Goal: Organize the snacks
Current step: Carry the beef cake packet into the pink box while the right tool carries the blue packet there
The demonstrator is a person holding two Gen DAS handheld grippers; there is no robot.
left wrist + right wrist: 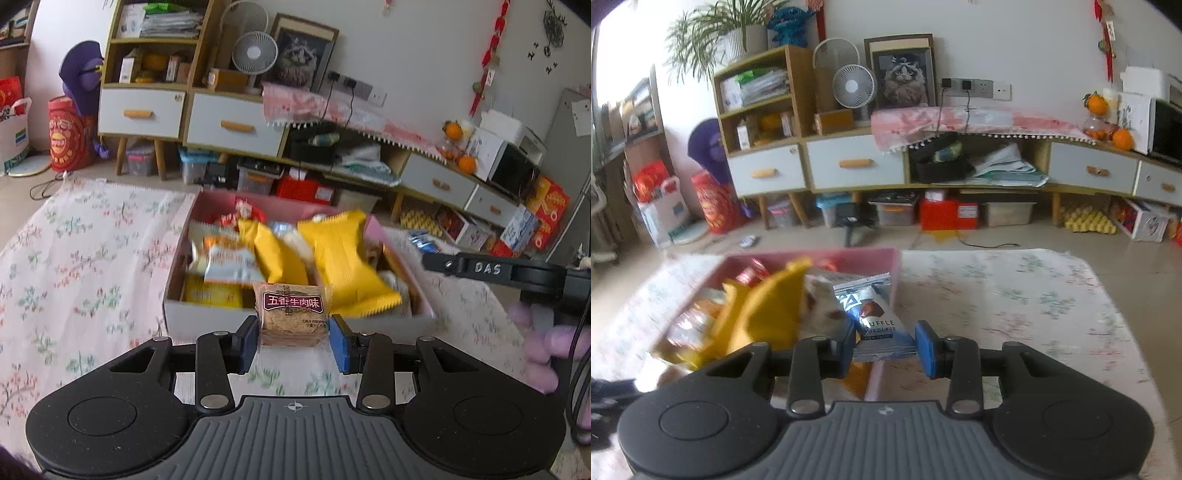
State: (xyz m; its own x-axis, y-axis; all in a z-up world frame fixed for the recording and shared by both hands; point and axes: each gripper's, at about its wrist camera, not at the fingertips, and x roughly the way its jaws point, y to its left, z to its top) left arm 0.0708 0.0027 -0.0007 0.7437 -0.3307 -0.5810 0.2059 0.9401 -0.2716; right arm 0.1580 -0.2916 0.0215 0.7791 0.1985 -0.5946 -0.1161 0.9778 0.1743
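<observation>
My left gripper (292, 334) pinches a biscuit pack (291, 314), my right gripper (885, 347) a chocolate bag (877, 317), both held just short of the box (207, 312), already heaped with snacks; these two remain.

Both wrist views near, facing cabinets, sharing pink box (373, 225) (886, 254)

A home living room. A long white-drawered sideboard (857, 162) runs along the wall from 10 to 2 o'clock, carrying a fan (854, 86), a framed cat picture (903, 72), a potted plant (738, 33) and oranges (1123, 138). Storage bins (894, 212) sit beneath it. A floral cloth (1015, 295) covers the table at 6 o'clock.
</observation>
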